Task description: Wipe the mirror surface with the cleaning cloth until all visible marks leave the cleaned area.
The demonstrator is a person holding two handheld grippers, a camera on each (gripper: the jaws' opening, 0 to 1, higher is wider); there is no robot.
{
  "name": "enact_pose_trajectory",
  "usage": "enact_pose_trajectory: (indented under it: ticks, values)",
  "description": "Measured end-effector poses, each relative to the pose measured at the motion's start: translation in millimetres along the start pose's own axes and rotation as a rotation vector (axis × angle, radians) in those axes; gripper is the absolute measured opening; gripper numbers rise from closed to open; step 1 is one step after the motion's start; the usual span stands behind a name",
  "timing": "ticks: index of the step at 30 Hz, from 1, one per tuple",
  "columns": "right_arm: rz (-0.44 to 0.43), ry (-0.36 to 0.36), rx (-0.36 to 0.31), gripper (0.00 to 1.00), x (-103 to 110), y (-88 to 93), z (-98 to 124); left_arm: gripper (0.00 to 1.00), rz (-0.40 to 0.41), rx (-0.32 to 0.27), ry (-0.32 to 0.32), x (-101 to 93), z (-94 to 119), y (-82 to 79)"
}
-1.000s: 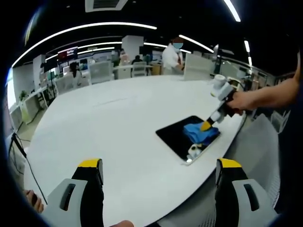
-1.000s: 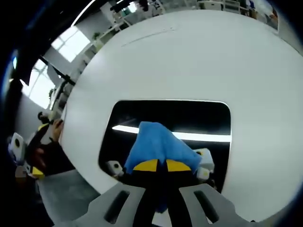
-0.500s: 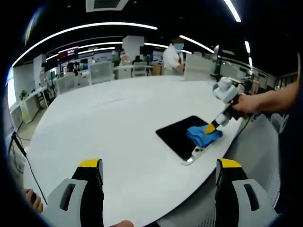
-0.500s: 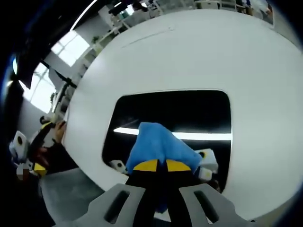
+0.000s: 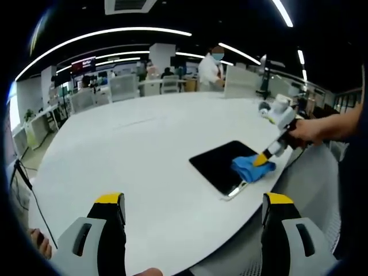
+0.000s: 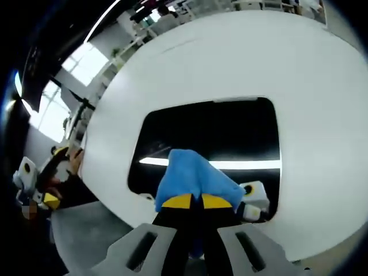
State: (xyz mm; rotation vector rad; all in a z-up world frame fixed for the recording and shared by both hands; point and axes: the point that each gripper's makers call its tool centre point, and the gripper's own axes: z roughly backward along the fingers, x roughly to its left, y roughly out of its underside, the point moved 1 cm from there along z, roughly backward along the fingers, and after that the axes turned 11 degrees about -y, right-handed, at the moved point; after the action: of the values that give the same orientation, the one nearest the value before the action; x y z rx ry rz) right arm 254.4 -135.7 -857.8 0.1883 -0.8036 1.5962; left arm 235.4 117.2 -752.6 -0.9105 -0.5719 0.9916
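The right claw point(image 6: 192, 201) is clenched on the blue cloth point(image 6: 195, 178), pressing it onto the mirror point(image 6: 213, 129) at the mirror's near edge; a bright strip of reflected light crosses the glass just beyond the cloth. The mirror lies flat on the white counter point(image 6: 230, 57), close to the counter's rim. The left claw point(image 5: 192, 201) hangs released, jaws wide apart, over the counter point(image 5: 126, 149) well away from the mirror point(image 5: 221, 164), where the cloth point(image 5: 252, 168) and right claw point(image 5: 265, 156) sit at its far corner.

mirror point(image 6: 218, 135) near edge hidden under cloth point(image 6: 192, 178), distant people blurred
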Motion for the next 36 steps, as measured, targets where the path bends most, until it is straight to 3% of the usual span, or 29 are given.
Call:
enact_pose_trajectory:
  ticks: [16, 36]
  values:
    - [0.0, -0.002, 0.022, 0.0, 1.7, 8.5, 1.6, 0.99, 0.007, -0.003, -0.004, 0.0, 1.9, 1.3]
    - [0.069, 0.008, 0.031, 0.0, 1.7, 7.8, 2.5, 0.99, -0.002, -0.004, -0.004, 1.6, 3.9, -1.5]
